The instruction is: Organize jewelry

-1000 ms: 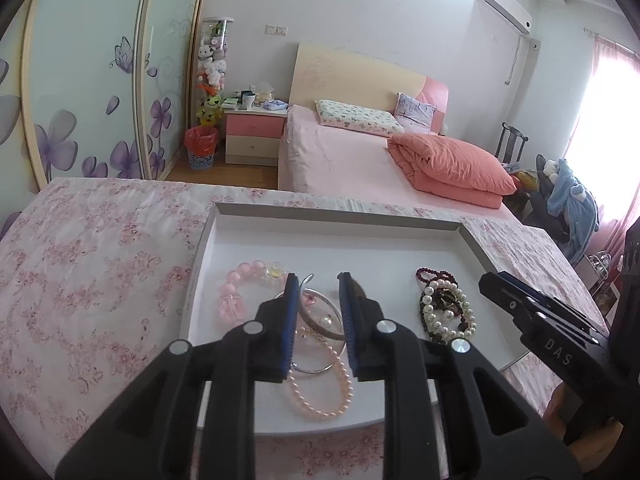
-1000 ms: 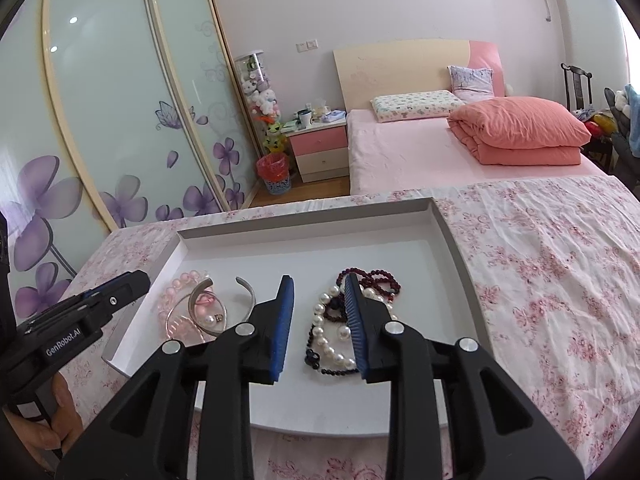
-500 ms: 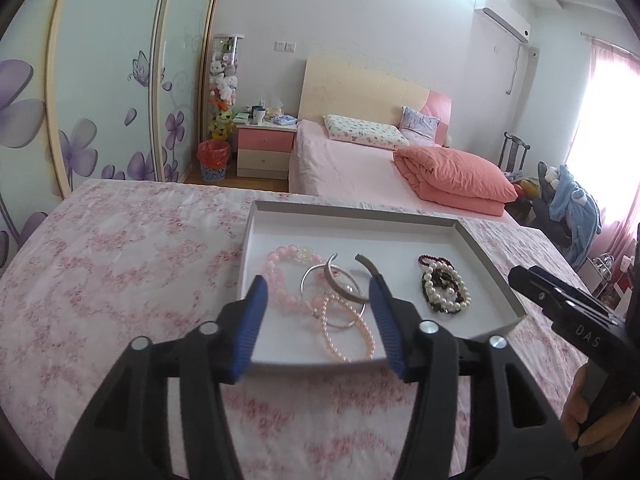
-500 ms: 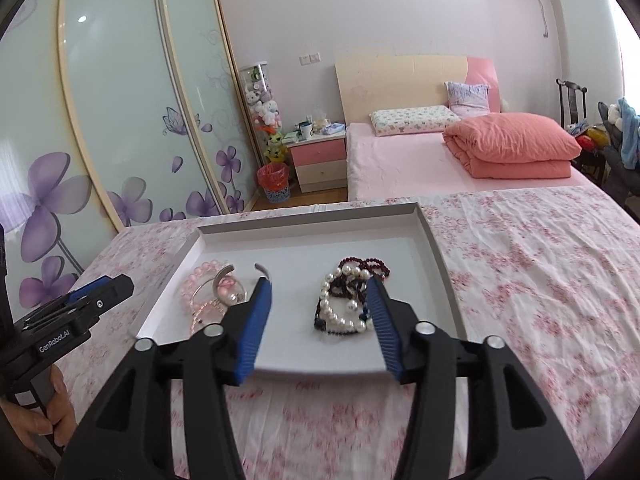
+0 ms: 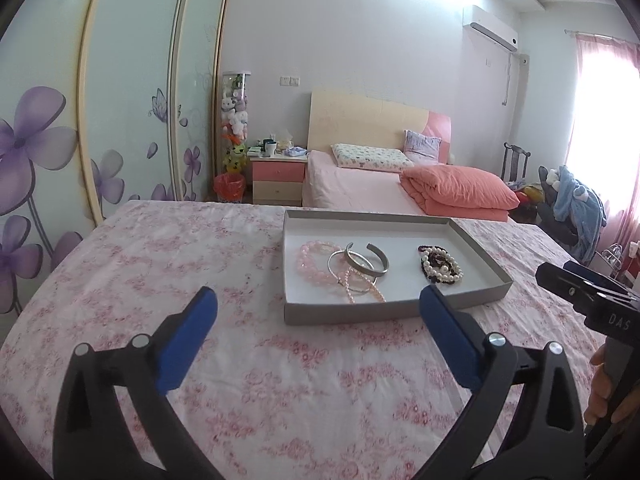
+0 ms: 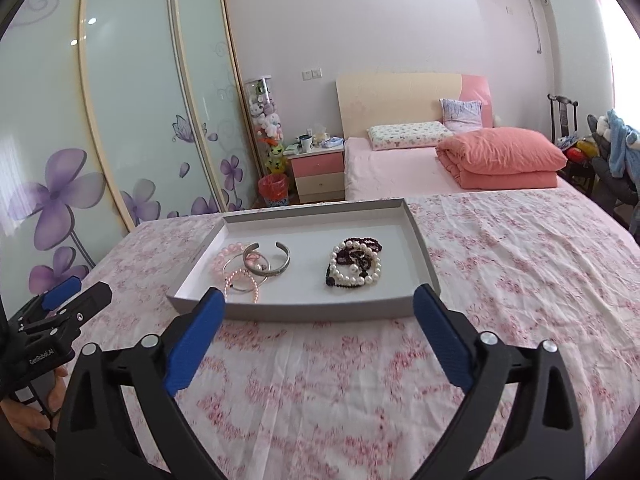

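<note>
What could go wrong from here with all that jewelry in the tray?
The silver cuff, thin bangle and pink bead strands overlap, so lifting one might drag its neighbours. The white pearls are wound up with dark beads, likely to snag. Both grippers, left gripper and right gripper, are opening with nothing between them.

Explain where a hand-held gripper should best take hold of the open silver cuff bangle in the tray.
Probably the silver cuff bangle's bare band on its right side, facing the gap before the pearl pile. It lies flat, gap towards the tray's far wall, while its left side overlaps the pink bracelets. Come from above, one finger inside the curve, one outside.
</note>
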`<state>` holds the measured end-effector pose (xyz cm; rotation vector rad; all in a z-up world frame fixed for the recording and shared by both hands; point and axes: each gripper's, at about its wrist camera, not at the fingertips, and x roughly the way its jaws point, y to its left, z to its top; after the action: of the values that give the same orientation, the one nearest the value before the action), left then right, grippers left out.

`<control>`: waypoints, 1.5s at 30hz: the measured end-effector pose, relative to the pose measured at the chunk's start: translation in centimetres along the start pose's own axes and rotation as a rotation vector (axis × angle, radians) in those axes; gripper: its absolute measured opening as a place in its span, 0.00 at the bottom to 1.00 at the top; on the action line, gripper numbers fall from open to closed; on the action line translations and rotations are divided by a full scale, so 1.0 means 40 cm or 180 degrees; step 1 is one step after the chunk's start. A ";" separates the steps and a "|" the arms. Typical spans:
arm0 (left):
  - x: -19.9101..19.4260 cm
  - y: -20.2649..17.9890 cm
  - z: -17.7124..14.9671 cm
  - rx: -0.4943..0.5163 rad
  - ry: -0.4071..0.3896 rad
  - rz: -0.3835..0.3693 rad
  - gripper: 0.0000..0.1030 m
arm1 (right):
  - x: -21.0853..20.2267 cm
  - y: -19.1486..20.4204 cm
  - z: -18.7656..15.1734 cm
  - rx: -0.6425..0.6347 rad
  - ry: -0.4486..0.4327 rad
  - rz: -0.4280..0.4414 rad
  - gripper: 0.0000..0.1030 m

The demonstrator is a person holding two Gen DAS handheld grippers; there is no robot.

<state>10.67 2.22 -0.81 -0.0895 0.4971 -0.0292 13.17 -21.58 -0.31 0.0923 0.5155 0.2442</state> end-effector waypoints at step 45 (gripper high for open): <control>-0.078 -0.050 -0.086 0.0125 -0.0074 0.0176 0.96 | -0.079 0.011 -0.084 -0.0037 -0.0114 -0.0054 0.98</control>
<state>6.27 0.11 -2.17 -0.0377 0.4754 0.0162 8.74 -21.86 -1.64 0.0810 0.4790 0.2286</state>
